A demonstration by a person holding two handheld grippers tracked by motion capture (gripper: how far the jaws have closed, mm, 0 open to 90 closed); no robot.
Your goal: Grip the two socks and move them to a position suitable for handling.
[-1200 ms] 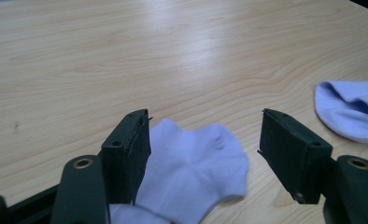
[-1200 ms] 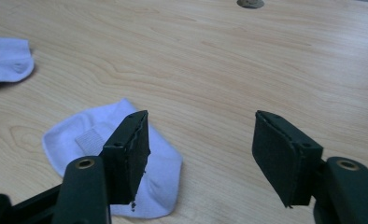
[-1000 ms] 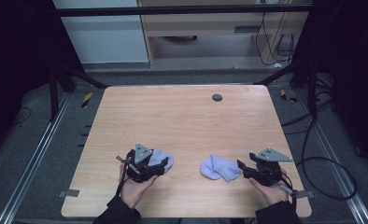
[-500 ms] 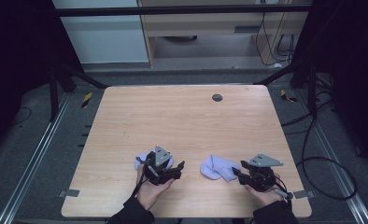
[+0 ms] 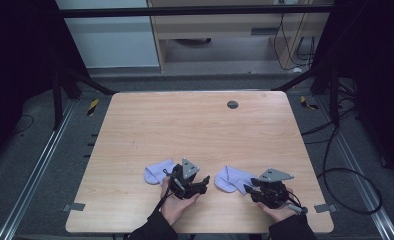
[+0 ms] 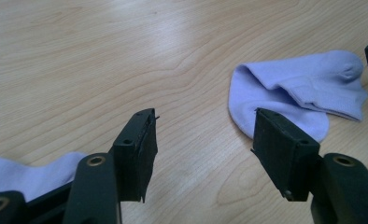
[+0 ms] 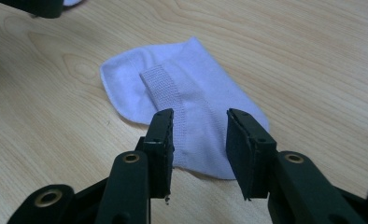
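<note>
Two lavender socks lie near the table's front edge. The left sock [image 5: 156,173] [image 6: 25,176] sits just behind my left gripper [image 5: 205,181] [image 6: 205,128], which is open with nothing between its jaws. That gripper points right, toward the folded right sock [image 5: 231,179] [image 6: 289,91] [image 7: 191,100]. My right gripper [image 5: 249,186] [image 7: 201,123] is open too, its jaws low over the near end of the right sock, one on each side of its ribbed cuff. Whether they touch the fabric I cannot tell.
The wooden table [image 5: 195,130] has a small dark round inset [image 5: 232,104] near its far edge. Metal frame rails run along both sides, and cables lie on the floor at the right [image 5: 345,165].
My left gripper has moved right, off the left sock and toward the right one. The right gripper has edged a little left, closer to the right sock.
</note>
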